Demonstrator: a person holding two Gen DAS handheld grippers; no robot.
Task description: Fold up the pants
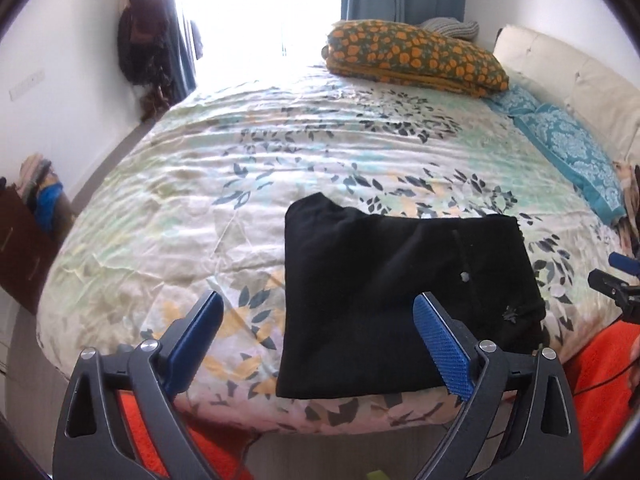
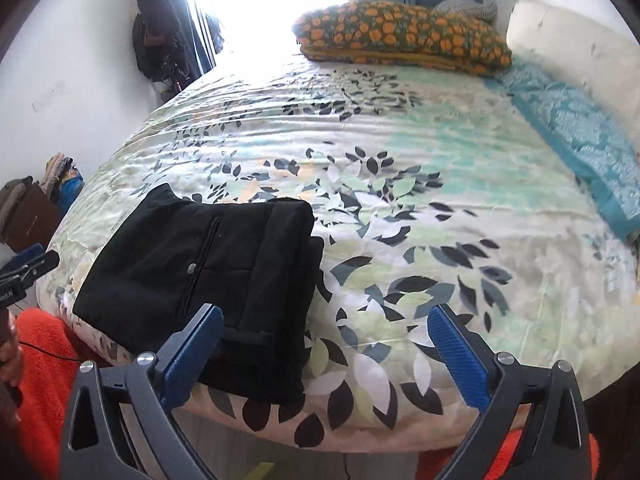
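pants (image 1: 400, 300): black, folded into a compact rectangle; laid near the front edge of the bed (image 1: 280, 152), on the leaf-print cover. A button and a dark seam line are seen on the top layer.
left gripper (image 1: 318, 344): jaws spread wide, nothing between the pads; held above the front edge of the bed, apart from the cloth.
right gripper (image 2: 326, 356): jaws likewise spread wide and empty; its left finger (image 2: 192, 356) is seen in front of the fold's near corner, contact cannot be confirmed.
task stage (judged): fold appears complete; both tongs appear released.
risk 1: a finger could snag the near hem if drawn across it, and the top layer would be dragged open.
risk 2: the stack lies close to the bed edge; a nudge toward the front could tip it off onto the orange fabric (image 1: 600, 364) below.
risk 3: the rear left corner of the fold is seen to stick out unevenly; the layers may slip if the bundle is lifted by one side.
risk 4: a thin cable (image 1: 592, 384) is noted beside the right tong; it could catch.
writing: a few pale letters are noted on the left gripper's body in the right wrist view, too small to be read. No brand or label is legible on the pants.
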